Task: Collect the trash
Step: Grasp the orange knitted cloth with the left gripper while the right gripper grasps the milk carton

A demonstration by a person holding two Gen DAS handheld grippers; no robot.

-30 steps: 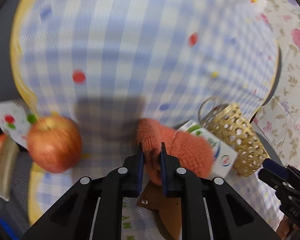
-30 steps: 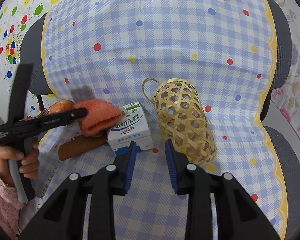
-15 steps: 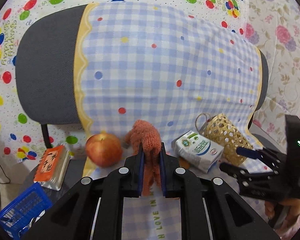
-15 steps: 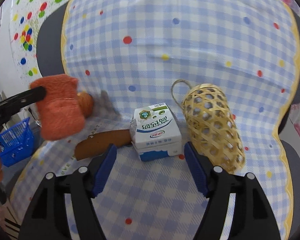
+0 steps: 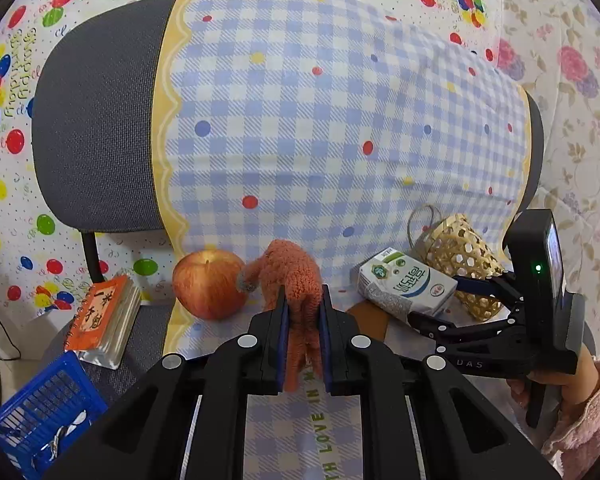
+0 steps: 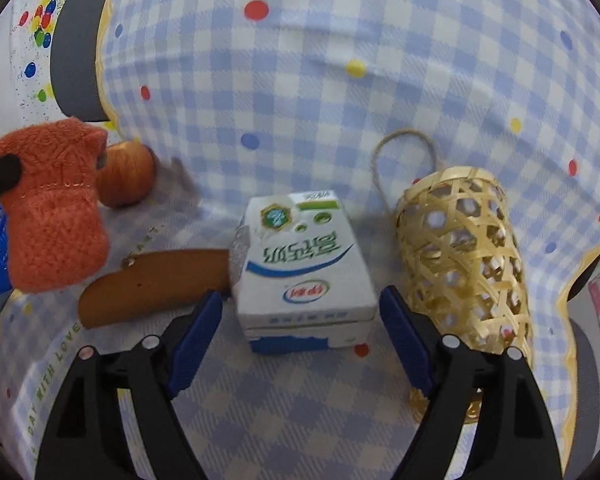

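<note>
My left gripper (image 5: 302,308) is shut on an orange fuzzy cloth (image 5: 296,276) and holds it above the checked chair seat; the cloth also shows at the left of the right wrist view (image 6: 52,208). A white milk carton (image 6: 304,264) lies on the seat, also in the left wrist view (image 5: 404,284). My right gripper (image 6: 300,320) is open, its fingers on either side of the carton's near end, not touching it. A blue basket (image 5: 40,404) sits low at the left.
A red apple (image 5: 208,284) sits left of the cloth. A woven bamboo basket (image 6: 464,248) lies right of the carton. A brown leather piece (image 6: 156,284) lies left of it. An orange notebook (image 5: 100,316) rests on another chair.
My left gripper has lifted the orange cloth and pulled back. My right gripper has opened wide and moved in around the milk carton.
</note>
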